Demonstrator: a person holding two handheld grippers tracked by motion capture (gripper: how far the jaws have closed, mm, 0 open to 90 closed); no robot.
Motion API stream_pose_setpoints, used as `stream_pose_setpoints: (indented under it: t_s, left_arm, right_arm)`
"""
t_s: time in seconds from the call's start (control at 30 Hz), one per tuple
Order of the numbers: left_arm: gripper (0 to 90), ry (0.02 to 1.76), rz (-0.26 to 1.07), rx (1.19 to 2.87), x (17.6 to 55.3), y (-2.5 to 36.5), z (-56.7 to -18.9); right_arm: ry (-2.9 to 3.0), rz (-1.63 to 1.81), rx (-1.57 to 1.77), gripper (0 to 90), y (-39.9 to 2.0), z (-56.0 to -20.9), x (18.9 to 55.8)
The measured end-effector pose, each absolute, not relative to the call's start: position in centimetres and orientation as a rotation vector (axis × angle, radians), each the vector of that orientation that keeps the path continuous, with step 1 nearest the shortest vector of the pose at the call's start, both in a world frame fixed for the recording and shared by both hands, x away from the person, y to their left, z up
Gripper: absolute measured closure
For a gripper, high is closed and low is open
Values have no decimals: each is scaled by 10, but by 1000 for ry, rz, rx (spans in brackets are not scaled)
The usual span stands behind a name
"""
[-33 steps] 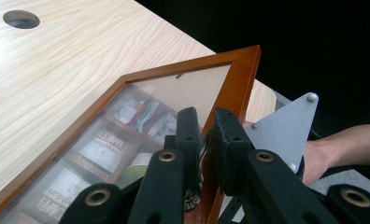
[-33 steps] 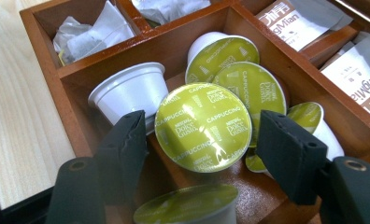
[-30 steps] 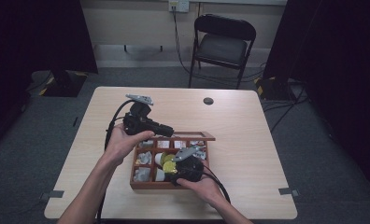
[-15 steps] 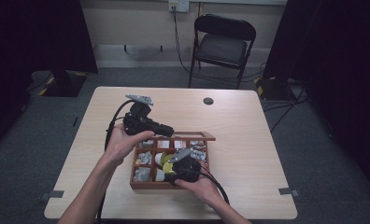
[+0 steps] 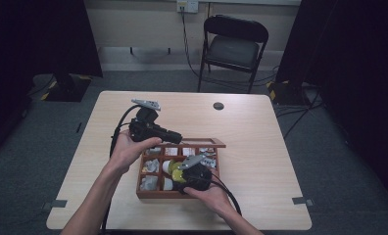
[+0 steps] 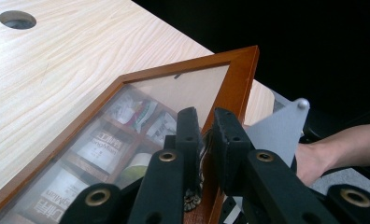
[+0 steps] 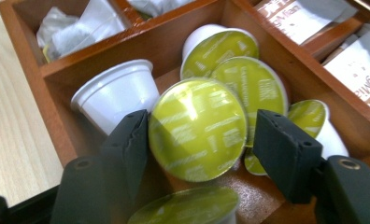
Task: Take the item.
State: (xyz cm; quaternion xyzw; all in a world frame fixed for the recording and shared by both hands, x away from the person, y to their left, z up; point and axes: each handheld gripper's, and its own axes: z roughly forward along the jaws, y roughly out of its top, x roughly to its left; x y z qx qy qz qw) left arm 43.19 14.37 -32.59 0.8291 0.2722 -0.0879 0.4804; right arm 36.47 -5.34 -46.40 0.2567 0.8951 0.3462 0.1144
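A wooden compartment box (image 5: 157, 195) sits on the table. My left gripper (image 5: 177, 137) is shut on the wooden frame (image 6: 234, 88) of its glass lid (image 5: 202, 143) and holds the lid raised; the jaws (image 6: 206, 126) clamp the frame's edge. My right gripper (image 5: 178, 172) reaches into a middle compartment holding several coffee capsules. Its jaws (image 7: 199, 137) have just been opening and straddle a green-foiled capsule (image 7: 192, 121). The left pad touches the capsule, while a small gap shows at the right pad. A white capsule (image 7: 117, 91) lies on its side beside it.
Other compartments hold tea bags (image 7: 80, 28) and printed sachets (image 7: 304, 18). The box stands near the front of the pale wooden table (image 5: 260, 147), which has a cable hole (image 5: 218, 105) at the back. A folding chair (image 5: 233, 44) stands beyond the table.
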Motion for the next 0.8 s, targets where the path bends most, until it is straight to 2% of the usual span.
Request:
stream_pose_setpoints:
  t_s: [0.17,0.47,0.73,0.77,0.8]
  left_arm:
    - [814,664,-215,2022,432,143,-326]
    - [814,662,-213,2024,432,143,-326]
    - [814,660,-211,2027,431,143,-326]
    - [814,661,-213,2025,431,143,-326]
    - [814,661,-213,2024,432,143,-326]
  right_arm:
    - [2643,976,742,325,-51,-466,366]
    - [2713,911,781,385,-48,-468,369]
    - [2696,913,770,402,-47,-469,368]
    - [2684,927,771,414,-48,-468,367]
    - [2674,937,767,495,-49,-468,367]
